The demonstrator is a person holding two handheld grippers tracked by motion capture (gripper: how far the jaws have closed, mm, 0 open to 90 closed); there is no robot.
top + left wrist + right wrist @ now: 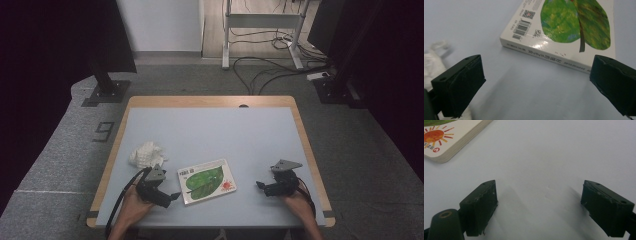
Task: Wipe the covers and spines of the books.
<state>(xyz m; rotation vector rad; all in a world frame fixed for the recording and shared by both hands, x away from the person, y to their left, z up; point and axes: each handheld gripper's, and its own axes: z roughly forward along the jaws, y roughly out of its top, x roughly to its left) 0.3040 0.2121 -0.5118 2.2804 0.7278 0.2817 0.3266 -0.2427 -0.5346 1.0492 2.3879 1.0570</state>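
My left gripper (175, 195) is spread wide and empty, low beside the spine of the picture book (207, 181), which lies flat and ungrasped near the table's front edge. My right gripper (259, 185) waits released, well apart. Farther off sits what may be a crumpled white cloth (146, 154). Everything remains to do.

1. The high view sits above my side of the table (210, 125) and looks forward and down, taking in the whole top and the floor beyond.
2. The left gripper view rides low on my left gripper (536, 82), close to the surface, facing the book (564, 32) along its spine.
3. The right gripper view rides on my right gripper (539, 205), equally near, looking across bare tabletop.
4. All three share the book; the right gripper view catches just its sun corner.
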